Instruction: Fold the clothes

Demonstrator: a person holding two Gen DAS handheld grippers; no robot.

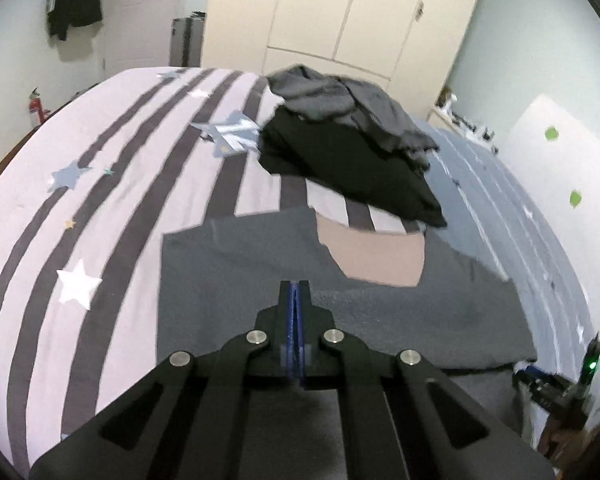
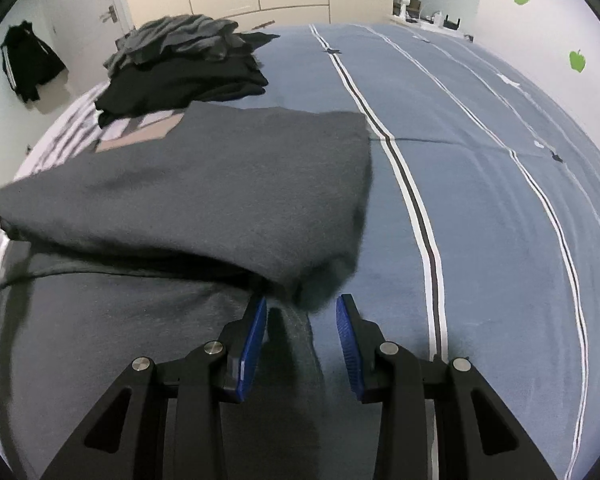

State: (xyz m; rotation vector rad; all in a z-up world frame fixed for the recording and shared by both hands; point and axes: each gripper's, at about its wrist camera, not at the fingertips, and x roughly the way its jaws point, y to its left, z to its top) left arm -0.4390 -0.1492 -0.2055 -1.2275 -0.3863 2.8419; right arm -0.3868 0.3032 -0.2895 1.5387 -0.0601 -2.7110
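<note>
**Grey shirt mid-fold on the bed, both grippers at its near edge**

Your working surface is a bed [image 2: 480, 200] whose cover is blue-grey with thin stripes on your right and pale with broad dark stripes and stars on your left [image 1: 112, 208]. The blue side beyond the shirt's right edge lies bare as far as the far end of the bed; the striped side to the left of the shirt is likewise bare. At the far left of the bed a pile of clothes [image 2: 180, 64] — grey garments on top of black ones — sits just behind the shirt's far edge.

The grey shirt [image 2: 204, 184] lies across the seam between the two cover patterns. Its upper layer is doubled over a lower layer, with a dark gap between them along the near fold, and its right edge runs close beside the double stripe. A pink-and-white printed panel [image 1: 380, 256] shows at its far edge, partly covered by the black garment of the pile.

Your right gripper [image 2: 302, 312] stands with its blue pads [image 2: 256, 344] well apart, gripping nothing; the folded near corner of the shirt hangs just ahead of and between the fingertips. Your left gripper [image 1: 295, 292] has its pads pressed together over the shirt's near part — whether cloth is caught between them you cannot tell from these views.
</note>
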